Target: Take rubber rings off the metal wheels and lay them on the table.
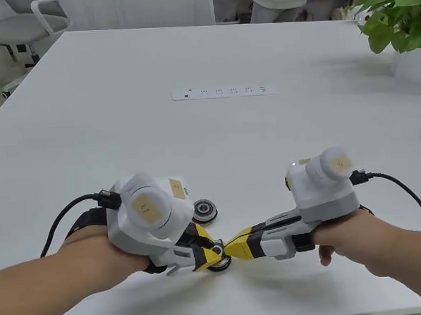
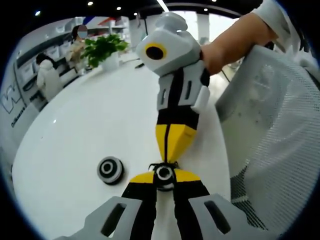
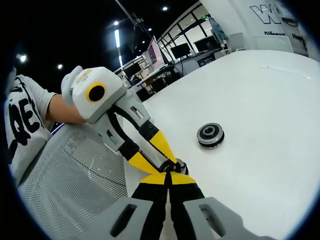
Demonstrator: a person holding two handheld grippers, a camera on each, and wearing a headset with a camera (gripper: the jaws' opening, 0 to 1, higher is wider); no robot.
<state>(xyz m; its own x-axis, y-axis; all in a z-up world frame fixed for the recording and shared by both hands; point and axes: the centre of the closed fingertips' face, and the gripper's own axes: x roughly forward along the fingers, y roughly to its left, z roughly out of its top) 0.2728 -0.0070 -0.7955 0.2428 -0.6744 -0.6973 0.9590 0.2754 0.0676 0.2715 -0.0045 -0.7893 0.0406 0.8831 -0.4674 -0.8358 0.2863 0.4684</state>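
The left tongs (image 1: 211,257), nearest the operator, are pressed onto the held wheel (image 2: 164,174) and clamp it by its sides just above the table (image 1: 279,125). The right tongs (image 1: 234,249) meet the held wheel from the opposite side. Their yellow tips are pressed together and appear to pinch the rubber ring (image 2: 159,164) at the edge of the held wheel, though the contact is small and partly hidden. A second wheel (image 1: 204,210) lies flat on the table just beyond the held wheel, apart from both tongs, its ring seemingly in place. The step in hand is judged to be stripping the ring. To do it well, hold the left clamp firm on the metal and clear of the rubber. Draw the right tongs away from the held wheel along one line, stretching the ring over the rim. Avoid twisting, which may let the ring slip free. Lay the ring on the table beside the held wheel, clear of the second wheel
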